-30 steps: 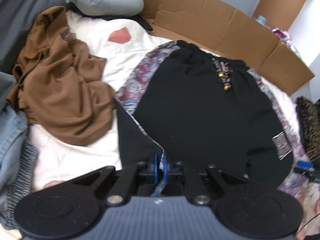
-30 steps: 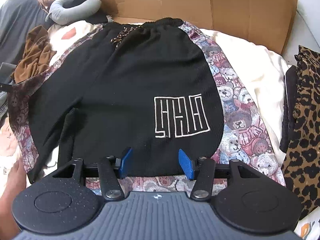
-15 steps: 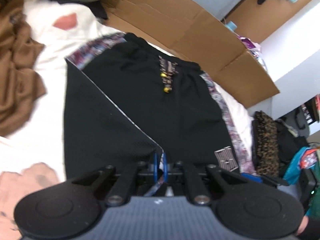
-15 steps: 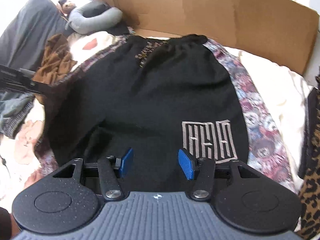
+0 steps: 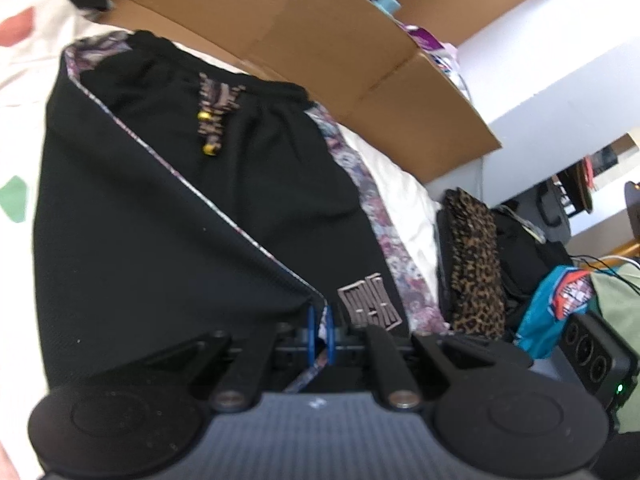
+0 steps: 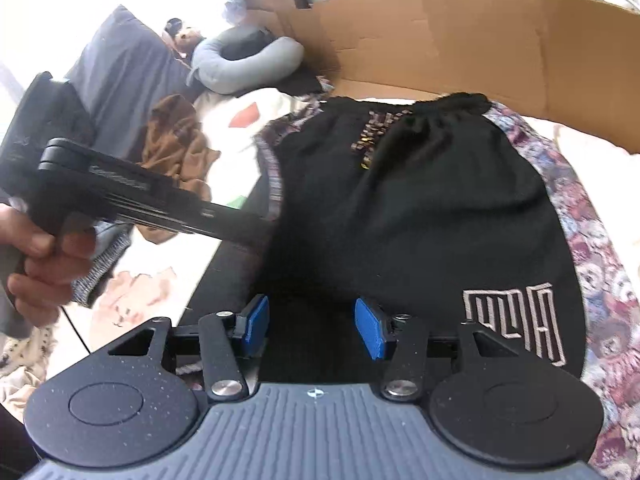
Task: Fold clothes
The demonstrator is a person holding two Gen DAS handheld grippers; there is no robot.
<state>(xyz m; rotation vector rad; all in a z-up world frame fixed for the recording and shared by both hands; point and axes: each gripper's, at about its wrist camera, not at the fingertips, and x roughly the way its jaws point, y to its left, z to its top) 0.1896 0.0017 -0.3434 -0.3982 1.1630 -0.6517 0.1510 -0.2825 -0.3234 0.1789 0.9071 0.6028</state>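
Cardboard wall (image 6: 460,36) behind black shorts (image 6: 420,216) with an unreadable maze-like logo (image 6: 516,320)

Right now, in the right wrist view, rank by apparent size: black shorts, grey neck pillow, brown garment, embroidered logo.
1. black shorts, largest by far
2. and 3. grey neck pillow and brown garment: similar in frame, and both lie farther away, so unranked
4. embroidered logo, smallest

White bed (image 6: 568,148) carries it all: black shorts (image 6: 420,216) spread at centre, brown garment (image 6: 176,148) bunched at ten o'clock, grey neck pillow (image 6: 244,64) at eleven, leopard-print pile (image 5: 472,264) at three.
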